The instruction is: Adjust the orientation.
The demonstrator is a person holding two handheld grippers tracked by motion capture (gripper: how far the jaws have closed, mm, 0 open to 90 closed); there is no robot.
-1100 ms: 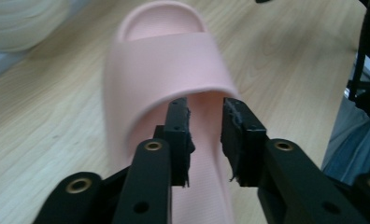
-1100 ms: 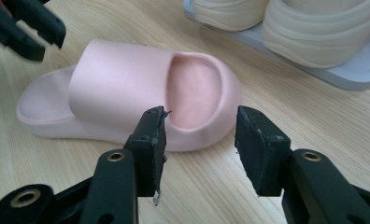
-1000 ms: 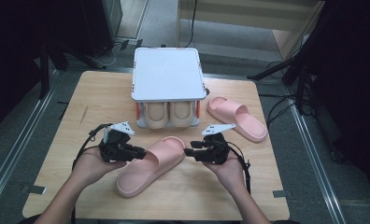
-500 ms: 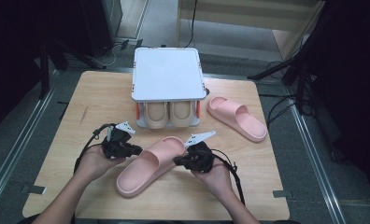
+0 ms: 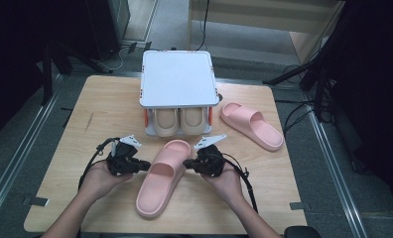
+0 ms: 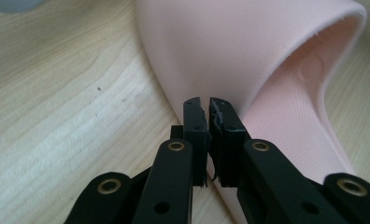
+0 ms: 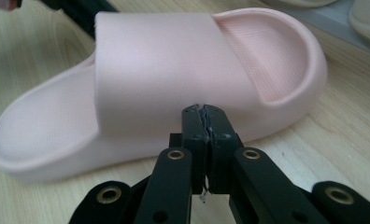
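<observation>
A light wooden table (image 5: 110,106) is seen from the high view, with dark floor and metal rails to either side. At the left of the near half, the left gripper (image 5: 144,165) is held in a hand (image 5: 99,177) that enters from the bottom edge; its tips are pointed rightward at the left flank of a pink slide sandal (image 5: 162,177). In the left gripper view, the jaws are seen pressed together with nothing clamped between them, their tips at the sandal's side where the strap (image 6: 211,46) meets the sole; contact cannot be confirmed.

The sandal is laid at the centre of the near half, sole down, tilted so that its toe is directed toward the far right and its heel toward the near left. Behind it, a low white rack (image 5: 177,78) with a flat top is stood, and a pair of beige sandals (image 5: 179,121) is stowed beneath that top.

The right gripper (image 5: 187,163) is held in the other hand (image 5: 226,177) at the sandal's right flank. In the right gripper view its jaws are likewise closed on nothing, tips just beside the sole edge below the strap. Farther right, a second pink sandal (image 5: 251,125) is laid flat, well apart from the first.
</observation>
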